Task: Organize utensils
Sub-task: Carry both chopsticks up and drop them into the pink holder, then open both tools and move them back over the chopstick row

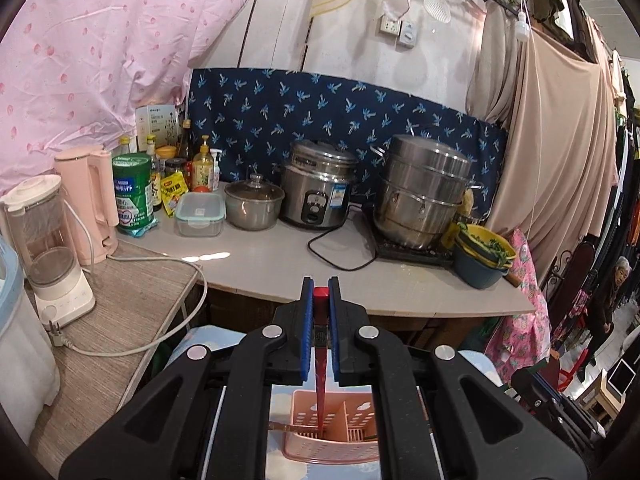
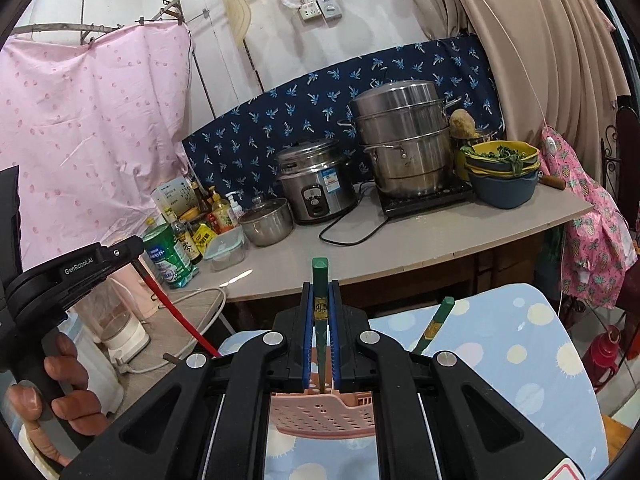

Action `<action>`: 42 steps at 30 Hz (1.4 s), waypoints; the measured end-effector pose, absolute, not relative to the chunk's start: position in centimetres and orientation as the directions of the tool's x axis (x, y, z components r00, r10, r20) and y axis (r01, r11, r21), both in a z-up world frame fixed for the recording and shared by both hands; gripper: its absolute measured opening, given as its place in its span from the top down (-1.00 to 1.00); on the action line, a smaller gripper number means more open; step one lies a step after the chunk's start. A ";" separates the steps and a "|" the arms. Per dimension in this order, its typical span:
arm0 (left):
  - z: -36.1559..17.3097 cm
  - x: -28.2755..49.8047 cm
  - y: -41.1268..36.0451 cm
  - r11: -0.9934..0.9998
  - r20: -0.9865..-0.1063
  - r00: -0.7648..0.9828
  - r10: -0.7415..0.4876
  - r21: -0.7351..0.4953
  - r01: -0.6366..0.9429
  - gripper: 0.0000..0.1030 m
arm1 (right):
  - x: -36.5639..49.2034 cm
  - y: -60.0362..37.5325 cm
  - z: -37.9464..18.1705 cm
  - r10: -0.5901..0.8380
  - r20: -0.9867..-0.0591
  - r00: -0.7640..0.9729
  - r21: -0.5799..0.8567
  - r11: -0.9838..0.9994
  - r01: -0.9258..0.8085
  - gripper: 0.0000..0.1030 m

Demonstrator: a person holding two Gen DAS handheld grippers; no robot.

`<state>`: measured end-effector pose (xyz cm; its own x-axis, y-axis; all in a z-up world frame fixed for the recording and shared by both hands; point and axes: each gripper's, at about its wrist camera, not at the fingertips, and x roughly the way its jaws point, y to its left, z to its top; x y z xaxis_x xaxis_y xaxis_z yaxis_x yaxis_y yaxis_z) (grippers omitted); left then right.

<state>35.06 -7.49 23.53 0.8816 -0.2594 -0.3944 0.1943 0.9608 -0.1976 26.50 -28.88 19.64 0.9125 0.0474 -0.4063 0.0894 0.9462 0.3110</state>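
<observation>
Above the pink basket (image 1: 332, 428), left gripper (image 1: 321, 300) clamping a red chopstick (image 1: 321, 360) upright, tip sinking inside, right gripper (image 2: 321, 292) pinching a green chopstick (image 2: 320, 320) upright, lower end hidden.

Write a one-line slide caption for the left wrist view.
Left gripper holds a red chopstick upright over the pink utensil basket.

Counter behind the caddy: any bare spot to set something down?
Bare: counter front strip, between white cable and blue bowl. Crowded: bottles at left, rice cooker, steamer on the hob along the back.
</observation>
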 end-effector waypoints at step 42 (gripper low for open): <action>16.7 20.9 -5.3 0.979 -0.548 0.814 -0.194 -0.058 0.194 0.01 | 11.3 -27.0 16.3 0.029 -0.463 0.886 0.324 0.936 0.139 0.38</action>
<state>20.90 -5.31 16.72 0.8138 -0.1937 -0.5480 0.1941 0.9793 -0.0580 11.30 -27.01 16.32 0.8858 0.0286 -0.4631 0.1393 0.9357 0.3242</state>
